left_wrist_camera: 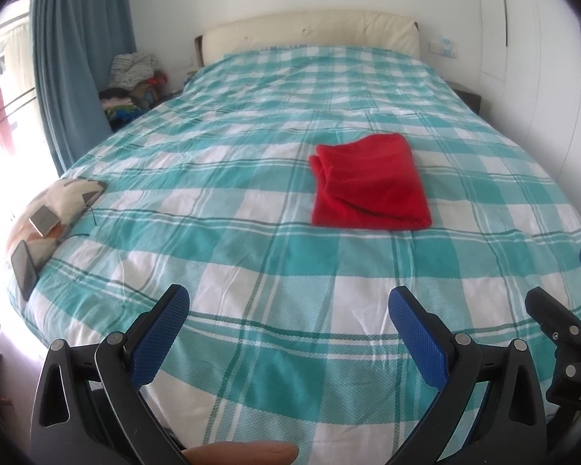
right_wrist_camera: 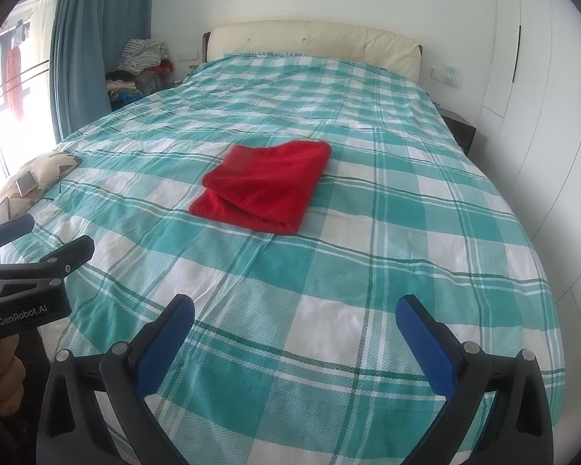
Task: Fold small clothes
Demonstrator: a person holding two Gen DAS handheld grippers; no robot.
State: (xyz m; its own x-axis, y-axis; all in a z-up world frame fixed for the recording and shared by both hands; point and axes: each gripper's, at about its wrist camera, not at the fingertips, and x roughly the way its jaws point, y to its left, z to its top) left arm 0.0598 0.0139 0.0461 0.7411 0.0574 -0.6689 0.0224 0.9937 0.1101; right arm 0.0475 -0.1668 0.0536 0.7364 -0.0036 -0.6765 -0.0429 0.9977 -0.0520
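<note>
A red garment (left_wrist_camera: 370, 184) lies folded into a flat rectangle on the teal-and-white checked bed cover (left_wrist_camera: 251, 240), near the middle of the bed. It also shows in the right wrist view (right_wrist_camera: 265, 188). My left gripper (left_wrist_camera: 288, 310) is open and empty, held over the foot of the bed, well short of the garment. My right gripper (right_wrist_camera: 294, 319) is open and empty too, also back from the garment. The right gripper shows at the right edge of the left wrist view (left_wrist_camera: 561, 321). The left gripper shows at the left edge of the right wrist view (right_wrist_camera: 23, 255).
A patterned pillow (left_wrist_camera: 54, 217) with a phone (left_wrist_camera: 23, 271) and a small box (left_wrist_camera: 42, 219) lies at the bed's left edge. A cream headboard (left_wrist_camera: 310, 33), a blue curtain (left_wrist_camera: 77, 58) and a clothes pile (left_wrist_camera: 135, 77) stand beyond. White wardrobe doors (right_wrist_camera: 542, 97) line the right.
</note>
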